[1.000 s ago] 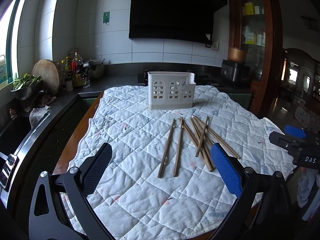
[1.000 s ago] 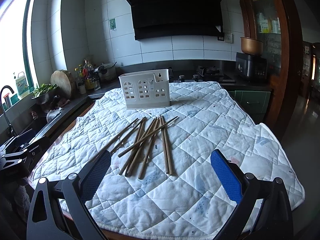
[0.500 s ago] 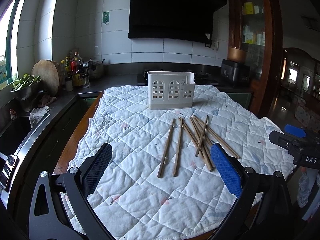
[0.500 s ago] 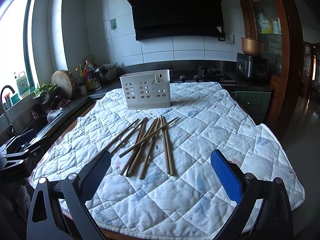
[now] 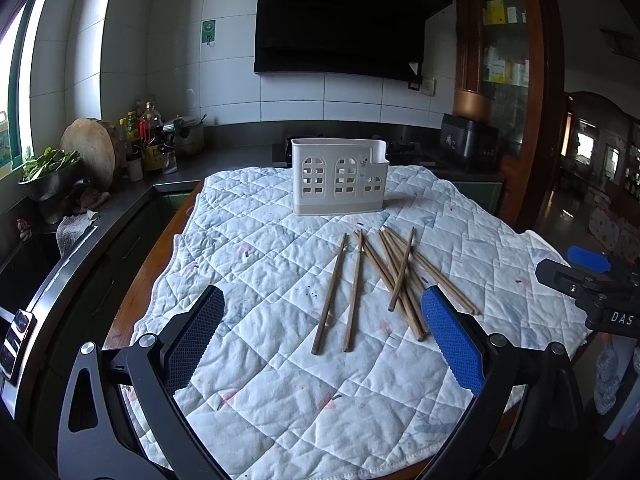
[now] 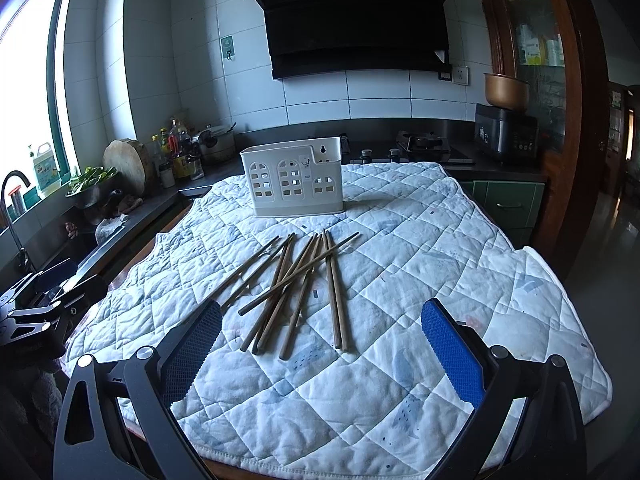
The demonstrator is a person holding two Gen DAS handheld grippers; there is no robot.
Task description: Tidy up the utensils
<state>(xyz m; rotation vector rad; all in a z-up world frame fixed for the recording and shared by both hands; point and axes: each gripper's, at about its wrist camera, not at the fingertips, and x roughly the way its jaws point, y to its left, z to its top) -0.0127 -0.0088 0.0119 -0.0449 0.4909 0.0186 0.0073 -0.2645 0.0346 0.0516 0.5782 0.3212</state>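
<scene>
Several brown wooden chopsticks [image 5: 394,276] [image 6: 296,280] lie loosely crossed on a white quilted cloth [image 5: 280,380] [image 6: 420,248]. Behind them stands a white plastic utensil holder [image 5: 338,178] [image 6: 294,182] with arched cut-outs; nothing shows above its rim. My left gripper [image 5: 320,336] hovers open near the cloth's front edge, the chopstick ends between and beyond its blue pads. My right gripper [image 6: 320,340] is open too, just short of the nearest chopstick ends. Neither holds anything. Each gripper shows at the edge of the other's view, the right gripper [image 5: 596,280] and the left gripper [image 6: 36,304].
The cloth covers a wooden table [image 5: 132,304]. A dark counter [image 5: 120,200] on the left carries a bowl of greens [image 6: 90,186], a round chopping board [image 5: 90,148] and bottles [image 6: 176,156]. A stove [image 6: 424,146] and range hood [image 6: 356,20] are behind, a wooden cabinet [image 5: 508,80] to the right.
The right gripper has crept slightly forward toward the chopsticks. The left gripper and the objects have not visibly moved.
</scene>
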